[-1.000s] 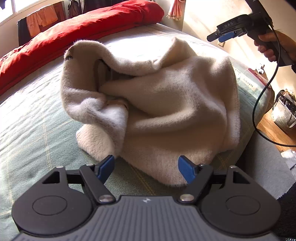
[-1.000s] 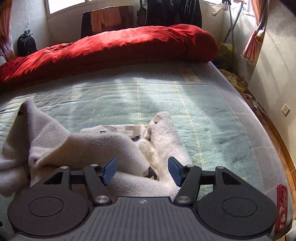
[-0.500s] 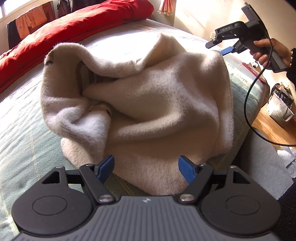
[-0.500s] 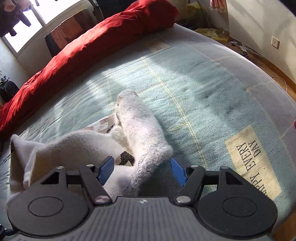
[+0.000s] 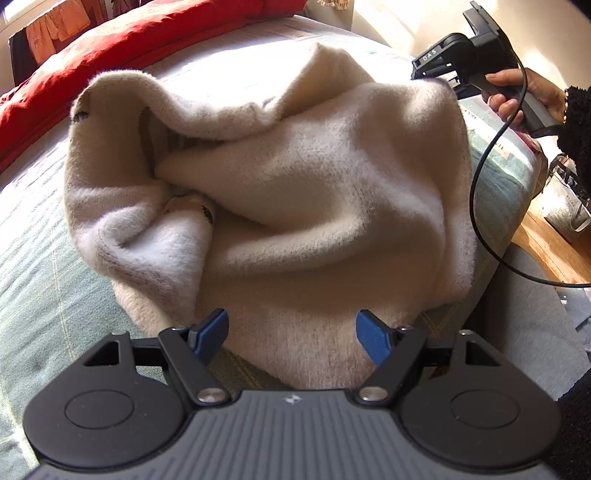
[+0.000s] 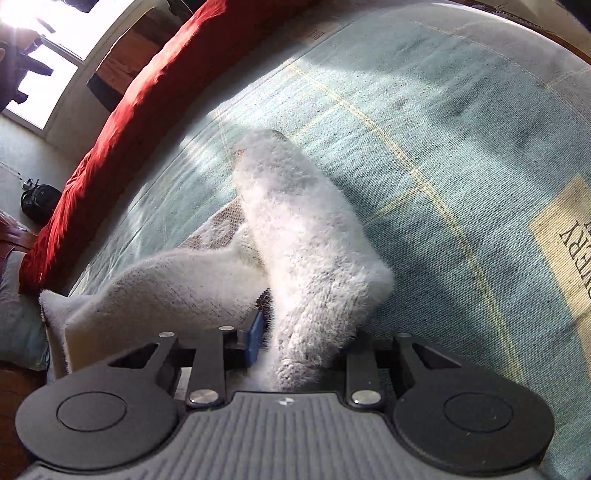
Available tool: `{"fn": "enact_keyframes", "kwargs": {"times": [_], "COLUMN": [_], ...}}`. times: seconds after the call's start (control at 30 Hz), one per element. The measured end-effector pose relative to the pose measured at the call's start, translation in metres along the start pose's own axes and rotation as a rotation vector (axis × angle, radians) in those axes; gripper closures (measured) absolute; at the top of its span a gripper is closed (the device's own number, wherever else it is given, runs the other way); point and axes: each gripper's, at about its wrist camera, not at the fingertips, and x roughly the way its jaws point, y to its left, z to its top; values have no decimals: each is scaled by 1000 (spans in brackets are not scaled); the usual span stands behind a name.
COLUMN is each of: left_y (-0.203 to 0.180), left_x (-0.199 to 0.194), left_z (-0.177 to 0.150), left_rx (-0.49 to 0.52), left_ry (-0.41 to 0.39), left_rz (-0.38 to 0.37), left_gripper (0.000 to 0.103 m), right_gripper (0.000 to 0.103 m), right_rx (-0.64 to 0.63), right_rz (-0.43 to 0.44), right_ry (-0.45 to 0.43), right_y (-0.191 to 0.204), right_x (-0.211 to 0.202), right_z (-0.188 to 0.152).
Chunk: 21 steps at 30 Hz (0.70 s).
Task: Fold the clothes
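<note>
Left wrist view: at bottom centre the left gripper (image 5: 291, 332) sits w/ jaws spread wide, nothing between them; the blue fingertips (image 5: 371, 334) straddle the near hem of the cream fleece garment (image 5: 295, 192), prob. lined up to pinch that edge next. The garment is bunched in a heap mid-frame on the pale green bedspread (image 5: 33, 280), folds collapsed inward, so it likely needs spreading flat before any fold. Further back, upper right, the right gripper (image 5: 448, 75) is at the garment's far corner, held by the person's hand (image 5: 517, 92), its cable looping down the right side. Top left, a red duvet (image 5: 147, 33) lies along the far side of the bed. Right wrist view: bottom centre, the right gripper (image 6: 295, 339) has closed in on a thick fuzzy fold of the garment (image 6: 310, 251); fabric fills the gap and hides the right pad, so grip looks firm but can't confirm both pads touch. Beyond it, bedspread (image 6: 443, 110) w/ a printed patch at right edge, red duvet (image 6: 147, 103) upper left. Judgement: holding one corner gives an anchor to pull the heap open.
</note>
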Motion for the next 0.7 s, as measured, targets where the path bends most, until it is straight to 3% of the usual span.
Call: {"fn": "enact_keyframes", "kwargs": {"times": [0.27,0.47,0.7], "left_y": [-3,3,24], "left_x": [-5,-17,-31], "left_z": [-3,-16,-40], "left_rx": [26,9,-45], "left_ry": [-22,-53,-78], "left_rz": [3,3,23], "left_gripper": [27,26,26], "right_gripper": [85,84,84], "right_rx": [-111,-276,-473], "right_rz": [58,144,261], "right_ry": [-36,-47,17], "right_y": [51,132,232], "right_x": [-37,-68,-73], "right_z": [-6,-12,-45]}}
